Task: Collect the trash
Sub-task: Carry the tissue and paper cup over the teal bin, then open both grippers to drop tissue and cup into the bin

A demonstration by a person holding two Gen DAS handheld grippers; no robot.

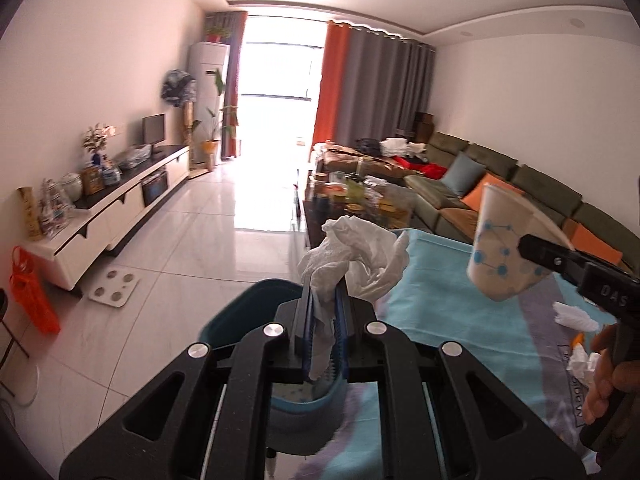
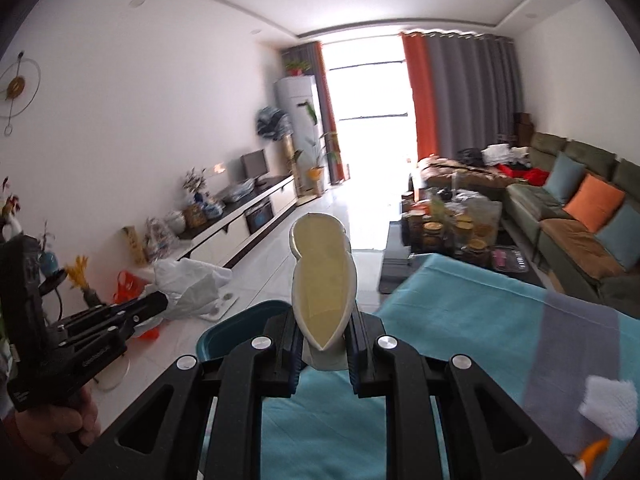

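My left gripper is shut on a crumpled white tissue and holds it above a teal bin. My right gripper is shut on a squashed paper cup, white with blue dots, held in the air over the table's near edge; the cup also shows in the left wrist view. The bin's rim lies just left of the right gripper. More crumpled tissues lie on the teal tablecloth at the right; one shows in the right wrist view.
A white TV cabinet runs along the left wall. A white scale and an orange bag are on the tiled floor. A cluttered coffee table and a green sofa stand beyond the table.
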